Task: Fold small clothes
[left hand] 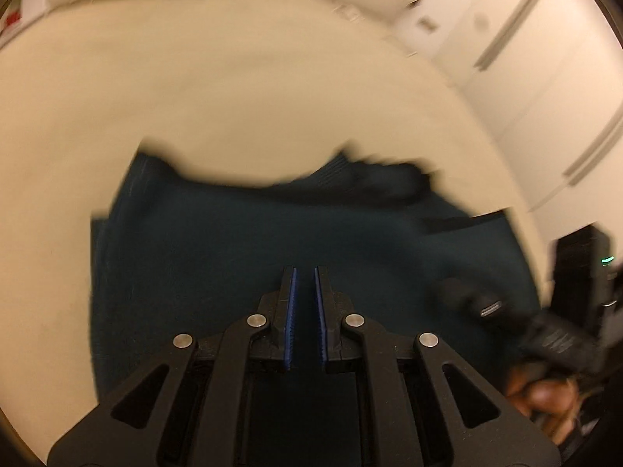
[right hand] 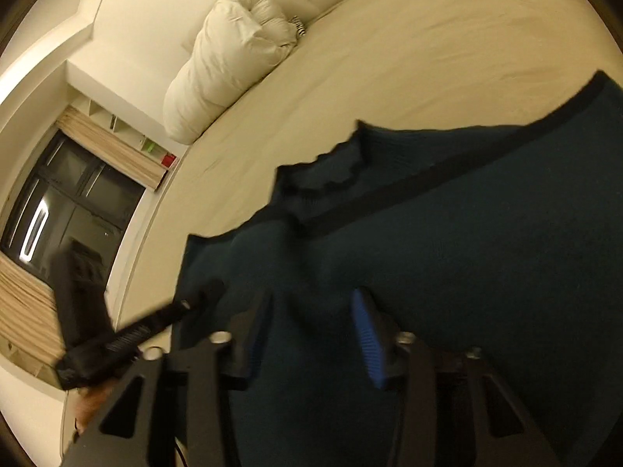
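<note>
- The dark teal sweater (left hand: 272,241) lies spread on the bed (left hand: 194,97), flat for folding.
- Left claw (left hand: 305,311), together and empty, hovers over the sweater's near part.
- Right claw (right hand: 311,334), apart, straddles the sweater's cloth, likely for a pinch.

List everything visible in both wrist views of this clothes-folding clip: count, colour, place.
garment: one, dark teal knit with a darker trim band, spread on the bed.
bed sheet: one, cream, under the garment.
duvet: one, white, bundled at the far side of the bed.
window: one, dark panes, beyond the bed in the right wrist view.
wardrobe doors: white, long handles, beside the bed.
left gripper: black, blue pads, shut, nothing between them.
right gripper: black, blue pads, jaws apart over the garment; grip unclear through blur.
</note>
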The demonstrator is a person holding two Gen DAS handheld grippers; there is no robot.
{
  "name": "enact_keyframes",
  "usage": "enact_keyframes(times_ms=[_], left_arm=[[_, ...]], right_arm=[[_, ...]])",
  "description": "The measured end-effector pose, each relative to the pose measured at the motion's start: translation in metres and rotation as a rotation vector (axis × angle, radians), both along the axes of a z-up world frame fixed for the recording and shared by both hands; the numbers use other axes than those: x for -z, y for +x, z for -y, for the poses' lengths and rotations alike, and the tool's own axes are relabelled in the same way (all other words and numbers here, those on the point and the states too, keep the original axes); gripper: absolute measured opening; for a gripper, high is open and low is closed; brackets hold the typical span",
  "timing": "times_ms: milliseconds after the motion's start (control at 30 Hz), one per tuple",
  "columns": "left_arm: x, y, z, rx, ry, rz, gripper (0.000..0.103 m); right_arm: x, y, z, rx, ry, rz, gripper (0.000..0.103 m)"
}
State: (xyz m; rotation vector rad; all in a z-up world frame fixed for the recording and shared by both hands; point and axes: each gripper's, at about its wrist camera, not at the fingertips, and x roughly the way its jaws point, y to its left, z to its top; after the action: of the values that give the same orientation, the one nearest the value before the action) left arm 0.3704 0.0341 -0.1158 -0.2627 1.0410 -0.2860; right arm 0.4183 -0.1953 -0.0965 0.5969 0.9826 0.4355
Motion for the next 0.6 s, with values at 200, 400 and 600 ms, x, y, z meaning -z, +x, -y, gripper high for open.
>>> enact_keyframes(times_ms=[200, 400, 600], left_arm=[[0.017, -0.015, -0.058, -0.097, -0.105, 0.055, 0.005], [0.02, -0.018, -0.083, -0.151, -0.104, 0.089, 0.005], [-0.008, -0.075, -0.123, -0.232, -0.099, 0.125, 0.005]], right_arm=[[0.005, 0.004, 0.077, 0.24, 0.072, 0.011, 0.015], [0.003, -0.017, 0.137, 0.433, 0.033, 0.022, 0.001], [-0.045, -0.062, 0.113, 0.412, -0.029, 0.163, 0.07]])
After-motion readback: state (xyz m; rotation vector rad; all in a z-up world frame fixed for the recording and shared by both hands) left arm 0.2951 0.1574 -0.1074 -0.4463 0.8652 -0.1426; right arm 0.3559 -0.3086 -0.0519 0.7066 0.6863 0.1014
